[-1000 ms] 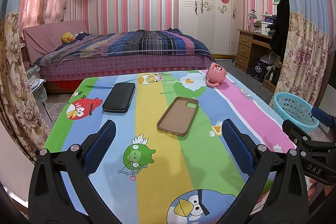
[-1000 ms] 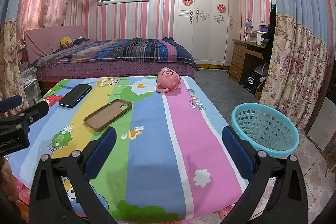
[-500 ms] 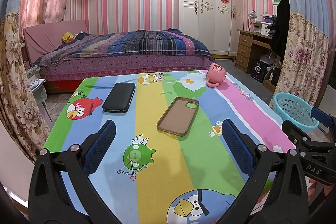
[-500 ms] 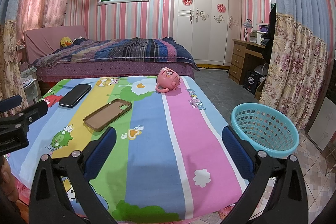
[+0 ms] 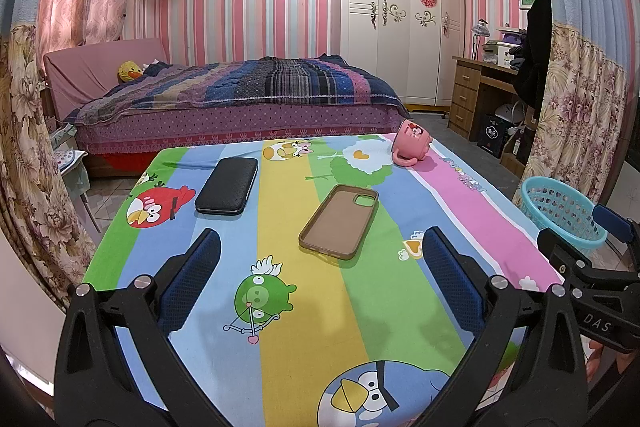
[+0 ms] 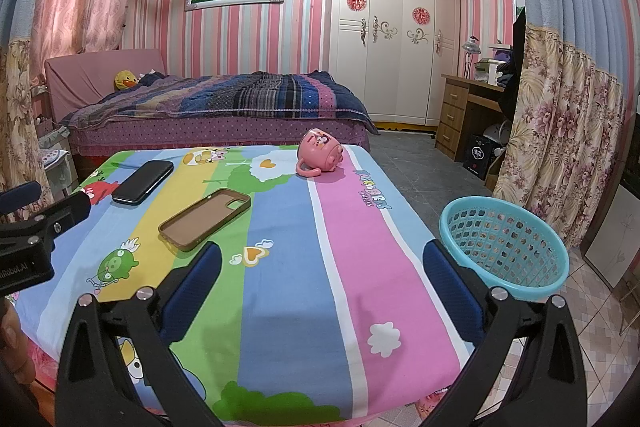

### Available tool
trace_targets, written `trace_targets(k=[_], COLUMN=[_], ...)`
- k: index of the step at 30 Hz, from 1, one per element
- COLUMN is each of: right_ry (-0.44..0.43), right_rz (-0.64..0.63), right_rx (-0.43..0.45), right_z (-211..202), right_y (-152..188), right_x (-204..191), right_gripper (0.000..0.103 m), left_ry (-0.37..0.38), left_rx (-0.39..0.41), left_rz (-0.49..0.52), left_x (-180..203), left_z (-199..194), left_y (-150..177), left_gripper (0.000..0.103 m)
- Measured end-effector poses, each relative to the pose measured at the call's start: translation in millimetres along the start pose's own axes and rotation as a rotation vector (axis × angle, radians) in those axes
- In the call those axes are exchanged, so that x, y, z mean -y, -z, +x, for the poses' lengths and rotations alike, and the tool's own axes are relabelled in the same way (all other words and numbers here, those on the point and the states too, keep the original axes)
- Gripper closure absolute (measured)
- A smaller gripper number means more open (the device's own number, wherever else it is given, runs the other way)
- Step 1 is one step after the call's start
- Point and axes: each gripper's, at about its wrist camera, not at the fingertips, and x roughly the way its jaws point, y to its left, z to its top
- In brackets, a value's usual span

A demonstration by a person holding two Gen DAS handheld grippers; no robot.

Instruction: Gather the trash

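My left tongs (image 5: 320, 259) and right tongs (image 6: 320, 267) both gape wide, nothing held. Phone case (image 5: 339, 221) lies on the surface just ahead of the left pair, long axis running fwd-right (left's nearer, I'd judge). Basket (image 6: 505, 242) sits off the right tongs' right side.

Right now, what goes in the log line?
left hand-held gripper open | right hand-held gripper open | basket empty | nothing held
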Motion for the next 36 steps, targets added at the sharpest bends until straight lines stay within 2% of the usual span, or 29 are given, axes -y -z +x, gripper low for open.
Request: trace_targets(k=[36], right_ry=[0.001], right_rz=[0.000], right_rx=[0.001], right_z=[-0.6], right_y=[0.4], right_x=[1.2], right_gripper=[0.005], left_ry=[-0.007], left_rx=[-0.010], left_rz=[-0.014], left_x=[-2.1], left_z=[2.3], left_y=[1.7], left_gripper=[0.005])
